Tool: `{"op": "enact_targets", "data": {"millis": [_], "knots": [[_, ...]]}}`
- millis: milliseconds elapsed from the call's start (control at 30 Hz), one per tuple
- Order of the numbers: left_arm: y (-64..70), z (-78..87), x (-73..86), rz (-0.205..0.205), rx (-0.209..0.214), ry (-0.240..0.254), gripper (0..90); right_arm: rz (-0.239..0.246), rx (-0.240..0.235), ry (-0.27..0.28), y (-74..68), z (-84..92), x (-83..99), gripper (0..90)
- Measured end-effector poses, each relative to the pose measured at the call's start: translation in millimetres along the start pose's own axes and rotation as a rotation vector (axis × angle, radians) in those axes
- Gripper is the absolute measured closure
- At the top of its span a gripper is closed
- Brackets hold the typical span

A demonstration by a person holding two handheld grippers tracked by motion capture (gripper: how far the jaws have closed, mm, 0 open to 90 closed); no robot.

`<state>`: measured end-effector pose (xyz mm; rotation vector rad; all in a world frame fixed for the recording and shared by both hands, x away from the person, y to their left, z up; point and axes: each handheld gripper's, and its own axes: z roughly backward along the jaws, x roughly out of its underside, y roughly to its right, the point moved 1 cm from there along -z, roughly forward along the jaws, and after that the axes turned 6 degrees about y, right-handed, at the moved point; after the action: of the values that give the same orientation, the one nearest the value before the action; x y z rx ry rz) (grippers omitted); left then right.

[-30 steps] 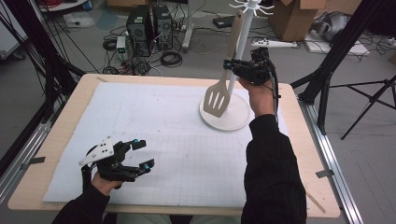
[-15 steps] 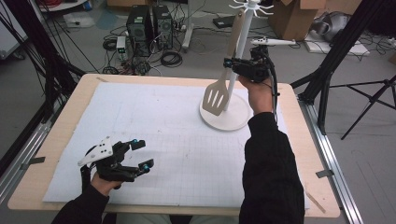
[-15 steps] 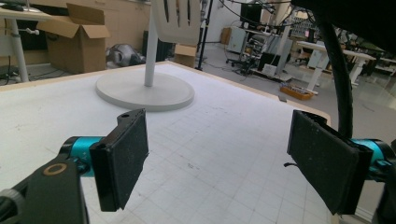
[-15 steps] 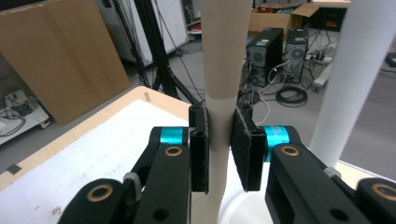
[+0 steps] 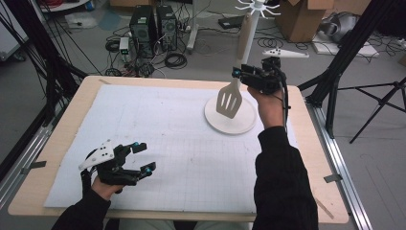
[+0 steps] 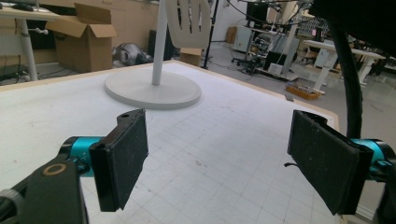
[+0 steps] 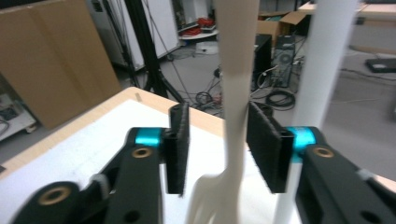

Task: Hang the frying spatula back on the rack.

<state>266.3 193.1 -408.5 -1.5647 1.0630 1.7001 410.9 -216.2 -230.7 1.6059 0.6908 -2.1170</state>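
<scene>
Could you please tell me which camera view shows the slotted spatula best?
The high view: the spatula hangs whole from the rack. The right gripper view gives its blurred handle between the right tongs; the left gripper view its slotted blade, cropped.

In the right gripper view the spatula (image 7: 236, 93) is blurred, its handle cut off at the top edge and its blade at the bottom. In the left gripper view, the top edge crops its blade (image 6: 187, 23).

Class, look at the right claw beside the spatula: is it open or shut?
Open. The right claw has just been opening; its pads stand apart from the spatula handle between them.
</scene>
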Motion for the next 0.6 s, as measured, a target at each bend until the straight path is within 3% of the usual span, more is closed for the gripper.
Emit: {"op": "enact_targets", "data": {"millis": [100,267,400,600], "knots": [[-2.5,0.7,0.4,-0.004,-0.009,-0.010,20.4,0.022,0.011,0.003,-0.2,10.0,12.3,48.4],[-4.2,1.0,0.9,0.000,-0.024,-0.012,20.2,0.056,0.036,-0.026,0.6,29.3,48.3,34.9],[-6.3,1.3,1.4,0.000,-0.034,-0.013,20.2,0.070,-0.005,-0.006,-0.3,46.6,80.2,27.1],[-9.4,1.3,0.8,-0.004,-0.044,-0.026,19.7,0.107,-0.006,-0.008,-3.1,68.2,127.8,17.6]]}}
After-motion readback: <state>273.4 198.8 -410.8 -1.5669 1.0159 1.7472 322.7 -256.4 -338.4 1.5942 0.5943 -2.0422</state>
